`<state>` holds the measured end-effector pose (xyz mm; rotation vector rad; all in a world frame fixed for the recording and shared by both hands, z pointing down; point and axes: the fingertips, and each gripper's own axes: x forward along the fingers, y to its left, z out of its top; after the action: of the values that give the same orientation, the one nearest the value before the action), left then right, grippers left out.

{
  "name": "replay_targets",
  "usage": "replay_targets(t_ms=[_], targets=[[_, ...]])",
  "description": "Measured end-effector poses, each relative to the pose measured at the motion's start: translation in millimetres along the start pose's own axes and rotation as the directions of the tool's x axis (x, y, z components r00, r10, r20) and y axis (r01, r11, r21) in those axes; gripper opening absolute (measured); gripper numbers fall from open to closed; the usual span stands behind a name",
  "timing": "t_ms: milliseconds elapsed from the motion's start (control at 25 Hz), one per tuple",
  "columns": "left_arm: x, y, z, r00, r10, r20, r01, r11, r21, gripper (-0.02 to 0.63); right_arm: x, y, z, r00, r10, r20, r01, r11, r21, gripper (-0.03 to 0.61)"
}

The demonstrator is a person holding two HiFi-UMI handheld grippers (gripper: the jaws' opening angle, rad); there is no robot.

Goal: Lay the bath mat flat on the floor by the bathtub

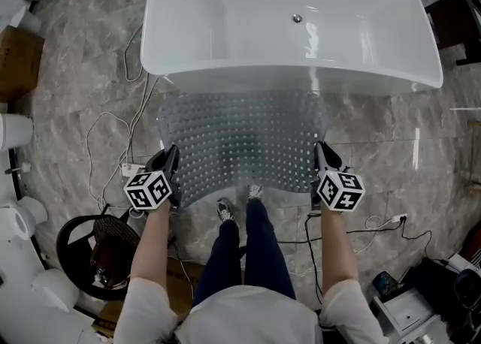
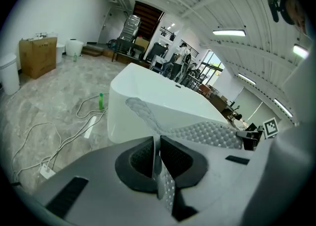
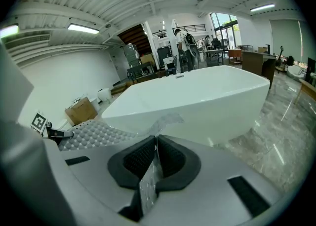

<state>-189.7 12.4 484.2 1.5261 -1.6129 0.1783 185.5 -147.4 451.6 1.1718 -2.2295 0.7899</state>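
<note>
A clear, bubble-textured bath mat hangs spread between my two grippers, in front of the white bathtub. Its far edge lies against the tub's side and its near edge sags over the person's shoes. My left gripper is shut on the mat's left near corner, and my right gripper is shut on the right near corner. In the left gripper view the mat's edge is pinched between the dark pads, with the mat stretching right. The right gripper view shows the mat's edge clamped the same way.
White cables and a power strip lie on the marble floor left of the mat. A black stool stands at the near left, a cardboard box far left. More cables and equipment sit near right.
</note>
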Motion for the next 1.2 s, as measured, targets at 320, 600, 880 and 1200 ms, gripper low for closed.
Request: replay_targets(t_ms=[320, 600, 880, 1200], targets=[[39, 18, -17, 1.000, 0.024, -0.015, -0.024, 1.000, 0.014, 0.041, 39, -18, -23, 1.000, -0.005, -0.024, 0.005, 1.000, -0.006, 0.040], [70, 42, -43, 0.998, 0.056, -0.029, -0.055, 0.998, 0.040, 0.041, 74, -35, -50, 0.999, -0.021, -0.040, 0.021, 1.000, -0.013, 0.040], [106, 67, -71, 0.996, 0.076, -0.038, -0.075, 0.996, 0.042, 0.041, 116, -48, -80, 0.997, -0.021, -0.077, 0.016, 0.997, -0.075, 0.040], [143, 97, -99, 0.992, 0.118, -0.047, -0.113, 0.989, 0.090, 0.041, 163, -58, -118, 0.995, -0.016, -0.103, 0.014, 1.000, -0.022, 0.040]])
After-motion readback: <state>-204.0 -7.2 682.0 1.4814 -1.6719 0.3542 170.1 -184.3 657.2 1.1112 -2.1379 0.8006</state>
